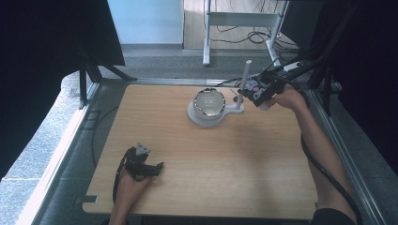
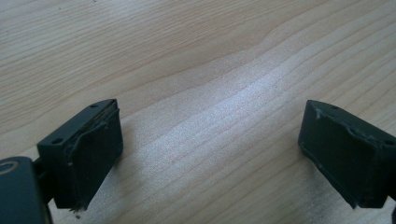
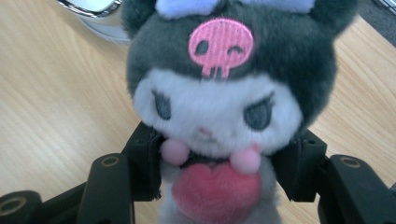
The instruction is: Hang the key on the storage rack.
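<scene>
Soft plush doll [image 3: 219,107]: dark grey hood, white face, pink embroidered skull at 12 o'clock on forehead, pale blue bow above, pink pompoms under chin, red-pink heart at 6 o'clock. Flat wooden table [image 1: 211,154]: light tan, wavy grain. Round shiny metal bowl [image 1: 210,102]: silver, on white plastic stand [image 1: 234,110]. Jaws of both grippers: matte black.

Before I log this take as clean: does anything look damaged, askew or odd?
One thing: the left gripper's pads look worn, with ragged, peeling edges. Otherwise nothing stands out. The plush toy sits squarely in the right gripper, and the bowl rests upright on its white stand; nothing is spilled on the table.
</scene>
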A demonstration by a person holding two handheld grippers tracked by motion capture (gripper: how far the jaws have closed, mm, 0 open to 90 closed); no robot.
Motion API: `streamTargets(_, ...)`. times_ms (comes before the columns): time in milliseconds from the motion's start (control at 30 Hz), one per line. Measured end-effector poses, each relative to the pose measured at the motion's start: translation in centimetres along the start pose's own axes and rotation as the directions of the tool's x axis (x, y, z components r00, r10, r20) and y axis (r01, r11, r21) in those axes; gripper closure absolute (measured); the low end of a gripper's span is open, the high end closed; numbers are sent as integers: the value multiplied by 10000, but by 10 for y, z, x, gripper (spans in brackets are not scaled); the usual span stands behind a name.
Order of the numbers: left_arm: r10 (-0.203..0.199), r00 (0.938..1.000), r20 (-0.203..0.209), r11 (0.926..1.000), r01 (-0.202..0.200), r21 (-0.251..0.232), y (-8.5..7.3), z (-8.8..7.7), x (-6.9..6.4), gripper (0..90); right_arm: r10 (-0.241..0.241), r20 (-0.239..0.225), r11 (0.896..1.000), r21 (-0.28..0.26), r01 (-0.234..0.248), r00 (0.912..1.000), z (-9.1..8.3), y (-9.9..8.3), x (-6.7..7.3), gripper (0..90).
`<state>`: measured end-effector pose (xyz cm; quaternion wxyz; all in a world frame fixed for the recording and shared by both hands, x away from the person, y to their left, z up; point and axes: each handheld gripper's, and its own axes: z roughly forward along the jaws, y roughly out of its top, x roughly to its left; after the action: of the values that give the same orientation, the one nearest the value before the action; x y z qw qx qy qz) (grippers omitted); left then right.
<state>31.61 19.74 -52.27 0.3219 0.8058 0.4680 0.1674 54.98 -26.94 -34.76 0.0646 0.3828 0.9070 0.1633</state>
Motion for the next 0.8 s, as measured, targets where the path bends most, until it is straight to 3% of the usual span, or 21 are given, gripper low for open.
streamTargets(167,2,10000,1,10000,-2,3,0,0,0,63,128,38,9998,-165,-127,9999,12,-4,-5,414)
streamTargets(567,0,10000,1,10000,0,0,0,0,0,63,8,423,9992,-390,9,9991,40,-3,-2,378)
streamTargets(800,1,10000,2,10000,-1,2,0,0,0,63,-206,600,9973,-689,247,9980,50,-4,0,282)
